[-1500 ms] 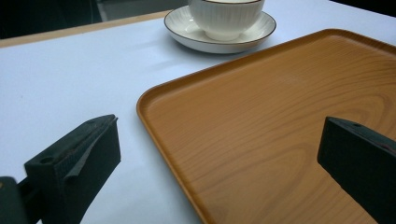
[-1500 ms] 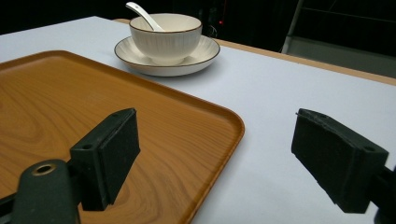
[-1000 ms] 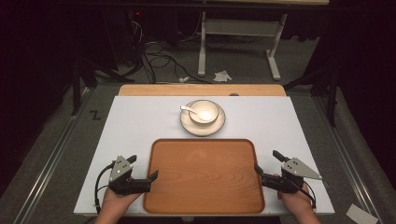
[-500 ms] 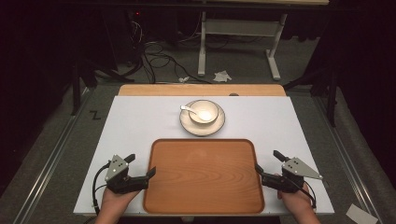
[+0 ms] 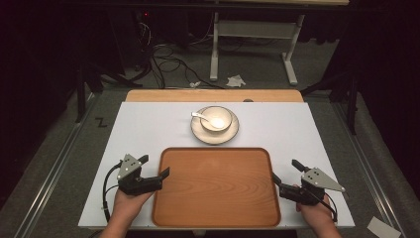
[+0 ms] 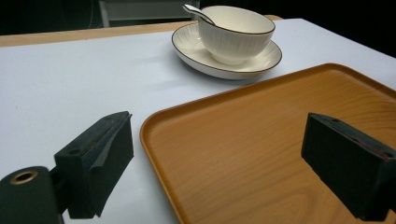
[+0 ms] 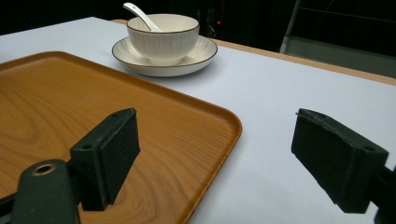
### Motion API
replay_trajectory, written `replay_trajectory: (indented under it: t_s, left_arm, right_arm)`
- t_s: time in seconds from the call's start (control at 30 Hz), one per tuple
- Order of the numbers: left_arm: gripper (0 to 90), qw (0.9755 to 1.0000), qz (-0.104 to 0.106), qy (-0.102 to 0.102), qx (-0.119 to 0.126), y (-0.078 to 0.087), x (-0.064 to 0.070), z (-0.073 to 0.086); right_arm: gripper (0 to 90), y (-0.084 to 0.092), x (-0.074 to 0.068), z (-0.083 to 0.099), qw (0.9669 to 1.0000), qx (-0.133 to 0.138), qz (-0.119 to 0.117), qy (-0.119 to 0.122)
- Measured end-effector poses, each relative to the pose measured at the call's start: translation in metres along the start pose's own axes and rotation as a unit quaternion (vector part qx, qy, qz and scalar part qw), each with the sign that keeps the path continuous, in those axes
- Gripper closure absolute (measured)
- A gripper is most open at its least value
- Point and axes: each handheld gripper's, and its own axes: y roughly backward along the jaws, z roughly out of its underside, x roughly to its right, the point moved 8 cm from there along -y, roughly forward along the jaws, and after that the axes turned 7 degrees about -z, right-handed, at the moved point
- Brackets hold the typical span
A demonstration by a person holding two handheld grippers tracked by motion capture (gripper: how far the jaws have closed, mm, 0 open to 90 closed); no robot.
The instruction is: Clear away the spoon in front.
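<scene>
Left gripper (image 5: 157,167) closing, astride tray (image 5: 216,186) rim.

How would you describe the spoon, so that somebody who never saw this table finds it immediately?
Start at the white table and find the wooden tray near the person. Just beyond its far edge stands a cream bowl on a saucer. The spoon leans inside that bowl, the one slim white piece, its handle sticking out over the rim.

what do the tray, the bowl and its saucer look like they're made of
Tray: looks like wood or a wood-look laminate, with visible grain and a smooth satin sheen. Bowl and saucer: likely glazed ceramic, glossy cream with fine ribbing and a dark rim line.
</scene>
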Motion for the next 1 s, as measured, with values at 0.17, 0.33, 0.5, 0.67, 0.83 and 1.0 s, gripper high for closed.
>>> replay_trajectory:
  t_s: [0.17, 0.33, 0.5, 0.67, 0.83, 1.0]
  left_arm:
    - [10.8, 0.9999, 0.004, 0.013, 0.002, -0.006, 0.0, -0.007]
    - [12.0, 0.9999, 0.005, 0.004, -0.008, -0.011, 0.002, -0.017]
    - [14.1, 1.0, -0.002, -0.001, -0.009, -0.019, 0.003, -0.025]
    - [17.1, 1.0, -0.005, 0.005, -0.005, -0.027, 0.003, -0.034]
    - [20.1, 0.9999, -0.011, 0.01, 0.0, -0.036, 0.002, -0.045]
    - [26.9, 0.9998, -0.009, 0.014, 0.003, -0.043, 0.003, -0.054]
  right_arm:
    - [16.5, 0.0, 0.001, 0.0, 1.0, 0.0, 0.001, -0.001]
    - [16.5, 0.003, 0.002, -0.001, 1.0, 0.004, 0.002, 0.001]
    - [16.4, 0.005, 0.002, -0.002, 1.0, 0.007, 0.003, 0.005]
    - [16.5, 0.006, 0.004, -0.003, 0.9999, 0.01, 0.004, 0.004]
    - [16.4, 0.008, 0.004, -0.004, 0.9999, 0.014, 0.002, 0.005]
    - [16.4, 0.008, 0.004, -0.004, 0.9999, 0.015, 0.001, 0.005]
